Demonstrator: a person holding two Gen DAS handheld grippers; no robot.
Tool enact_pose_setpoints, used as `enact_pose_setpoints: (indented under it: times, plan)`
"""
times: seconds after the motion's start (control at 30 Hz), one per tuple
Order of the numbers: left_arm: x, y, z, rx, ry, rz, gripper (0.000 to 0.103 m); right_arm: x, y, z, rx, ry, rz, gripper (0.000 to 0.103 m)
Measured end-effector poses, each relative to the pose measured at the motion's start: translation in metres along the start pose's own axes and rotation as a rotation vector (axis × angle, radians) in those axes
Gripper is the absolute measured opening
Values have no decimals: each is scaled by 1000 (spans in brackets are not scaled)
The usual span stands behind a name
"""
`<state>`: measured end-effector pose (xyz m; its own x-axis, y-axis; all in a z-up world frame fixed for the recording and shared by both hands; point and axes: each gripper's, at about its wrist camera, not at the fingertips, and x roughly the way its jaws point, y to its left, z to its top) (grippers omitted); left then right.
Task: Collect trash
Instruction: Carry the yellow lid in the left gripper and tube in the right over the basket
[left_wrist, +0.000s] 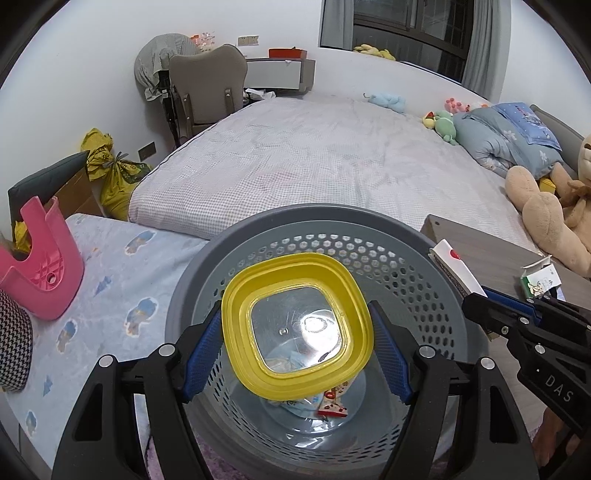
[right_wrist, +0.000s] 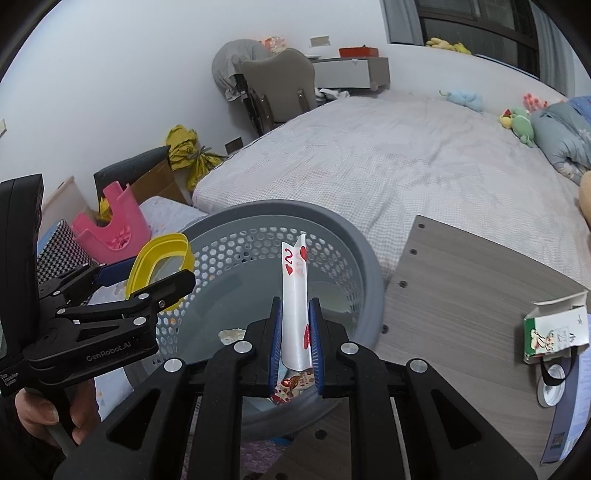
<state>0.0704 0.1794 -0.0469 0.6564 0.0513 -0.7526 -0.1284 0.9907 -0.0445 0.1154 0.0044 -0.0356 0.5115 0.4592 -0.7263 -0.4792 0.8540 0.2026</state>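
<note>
A round grey perforated basket stands below both grippers, with a few wrappers lying on its bottom. My left gripper is shut on a square yellow lid with a clear centre, held tilted over the basket's opening. The right wrist view shows that lid and the left gripper at the basket's left rim. My right gripper is shut on a bent white playing card with red hearts, which points out over the basket. The card also sticks out at the right of the left wrist view.
A wooden board to the right of the basket carries a small green-and-white carton and a tape roll. A pink stool lies on a blue mattress at left. The bed stretches behind, with plush toys at right.
</note>
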Motion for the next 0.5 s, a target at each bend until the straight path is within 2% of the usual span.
enact_pose_setpoints:
  times: [0.23,0.5]
  plan:
    - [11,6,-2,-4,25,5,72,21,3,3,11,49,40,15]
    - [11,8,-2,-11,25,10,72,27,7,4,10,59,47,18]
